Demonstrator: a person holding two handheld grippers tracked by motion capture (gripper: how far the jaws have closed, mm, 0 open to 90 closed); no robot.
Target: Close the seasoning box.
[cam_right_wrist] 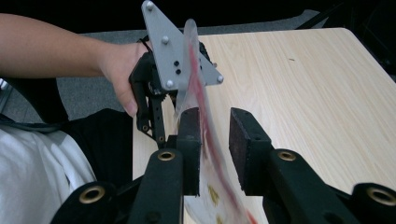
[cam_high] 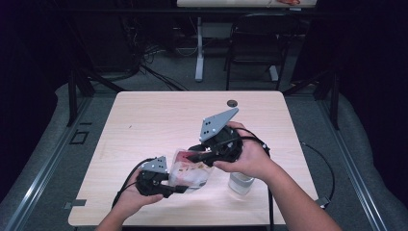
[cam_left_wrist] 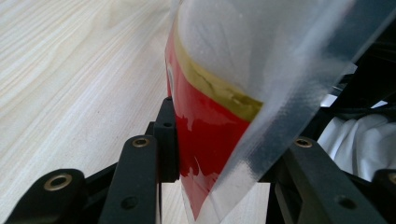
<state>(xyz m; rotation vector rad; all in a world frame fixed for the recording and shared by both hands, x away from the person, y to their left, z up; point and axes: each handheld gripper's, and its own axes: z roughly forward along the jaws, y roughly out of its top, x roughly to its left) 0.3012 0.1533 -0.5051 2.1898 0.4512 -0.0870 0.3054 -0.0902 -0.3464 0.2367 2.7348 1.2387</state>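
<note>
Clear plastic bag (cam_high: 191,172) with red and yellow-gold print. Black claws (cam_right_wrist: 215,140), grey plates on top. Pale wood-grain table (cam_high: 159,115).

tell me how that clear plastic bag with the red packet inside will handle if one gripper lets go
The clear plastic bag is thin film that creases and bends between the grippers, so it would probably sag and fold. Its glossy surface looks slippery; the right gripper has its pads apart around the bag's edge, giving little hold. The left gripper has the bag between its jaws, so it would likely dangle from there.
</note>
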